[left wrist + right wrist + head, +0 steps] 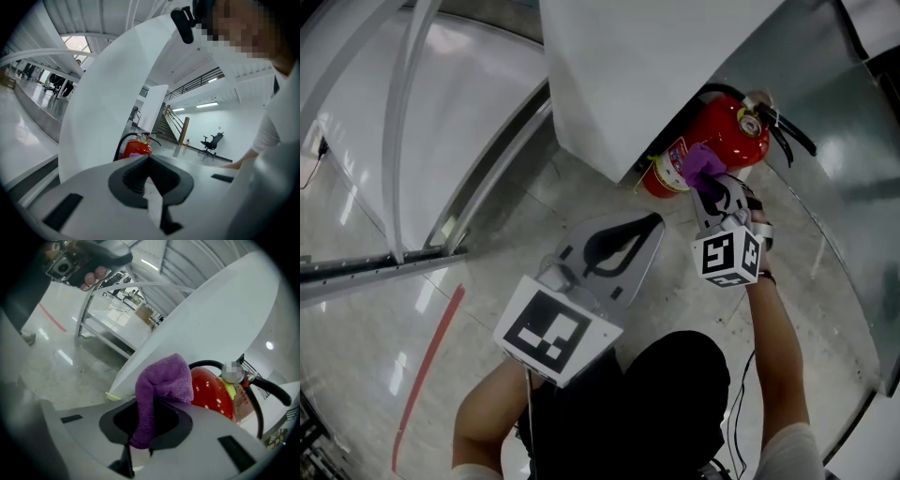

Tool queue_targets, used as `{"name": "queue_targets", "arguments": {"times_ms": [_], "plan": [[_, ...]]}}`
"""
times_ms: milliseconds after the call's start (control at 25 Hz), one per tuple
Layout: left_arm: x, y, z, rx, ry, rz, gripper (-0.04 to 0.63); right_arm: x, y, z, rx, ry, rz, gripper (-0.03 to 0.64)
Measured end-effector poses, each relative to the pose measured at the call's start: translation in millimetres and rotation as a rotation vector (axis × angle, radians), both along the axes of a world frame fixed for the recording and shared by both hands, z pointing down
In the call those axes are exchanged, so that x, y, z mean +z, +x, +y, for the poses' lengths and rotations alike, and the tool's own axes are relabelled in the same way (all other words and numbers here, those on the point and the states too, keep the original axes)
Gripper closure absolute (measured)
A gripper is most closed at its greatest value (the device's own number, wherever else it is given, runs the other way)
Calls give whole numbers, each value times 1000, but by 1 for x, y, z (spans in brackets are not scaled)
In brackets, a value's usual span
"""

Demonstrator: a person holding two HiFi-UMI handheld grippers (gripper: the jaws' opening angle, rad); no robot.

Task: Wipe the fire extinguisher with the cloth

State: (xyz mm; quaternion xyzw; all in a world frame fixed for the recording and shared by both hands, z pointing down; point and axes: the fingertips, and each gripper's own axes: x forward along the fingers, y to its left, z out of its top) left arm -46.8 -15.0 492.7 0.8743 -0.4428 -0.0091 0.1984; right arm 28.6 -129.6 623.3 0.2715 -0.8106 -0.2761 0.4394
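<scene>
Red fire extinguisher (727, 141) at upper right of the head view. Stands upright on the glossy floor (581, 192), tucked against the foot of a slanted white panel (656, 75), so offers only its outward face for wiping.

Purple cloth (701, 161) bunched at its label side, close enough to be touching, though contact is not certain. Hangs by one end from the right gripper (714, 192), jaws pinched tight on the fabric, loose wad pushed ahead as a pad. Probably angled downward to bring that wad onto the red body rather than the valve and black hose (787, 131).

Left gripper (649, 228) at centre frame, jaws together with nothing between them. Sits well apart from the cylinder, seemingly just out of the way.
</scene>
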Motion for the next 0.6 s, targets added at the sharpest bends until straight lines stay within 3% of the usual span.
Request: {"name": "queue_targets", "arguments": {"times_ms": [600], "plan": [[10, 2, -6, -3, -25, -21, 592, 92, -14, -4, 8, -69, 13, 561]]}}
